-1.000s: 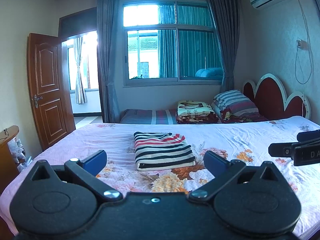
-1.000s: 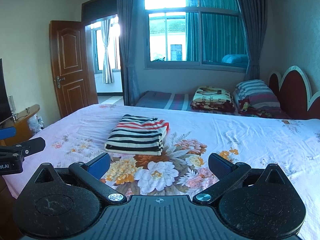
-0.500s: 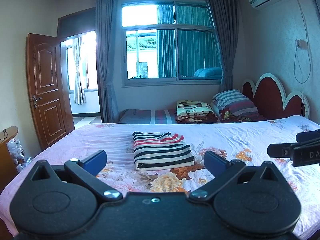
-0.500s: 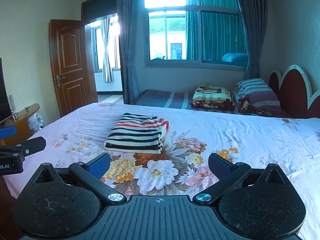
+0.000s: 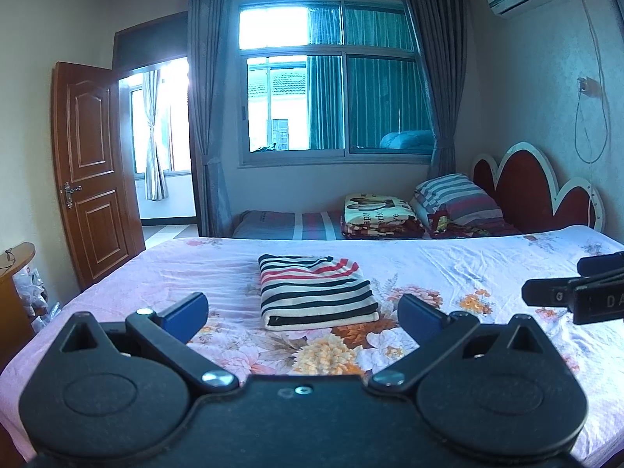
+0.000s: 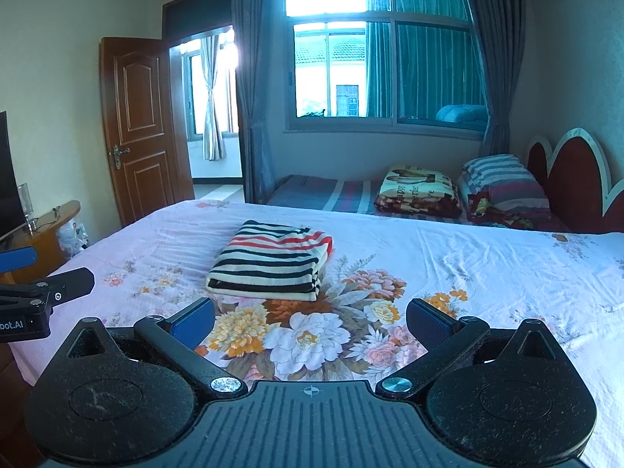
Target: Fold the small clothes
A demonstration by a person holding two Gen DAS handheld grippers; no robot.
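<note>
Room: bedroom with an open wooden door [image 5: 95, 171], a curtained window [image 6: 386, 70] and a red scalloped headboard [image 5: 534, 191].
Bed: pink floral sheet [image 5: 448, 273], a bit wrinkled.
Garment: striped top [image 5: 316, 290] in black, cream and red, folded into a neat rectangle, lying flat mid-bed.
Left gripper [image 5: 302, 312]: fingers spread wide, holding nothing, short of the top.
Right gripper [image 6: 310, 321]: same deal, spread and holding nothing.
</note>
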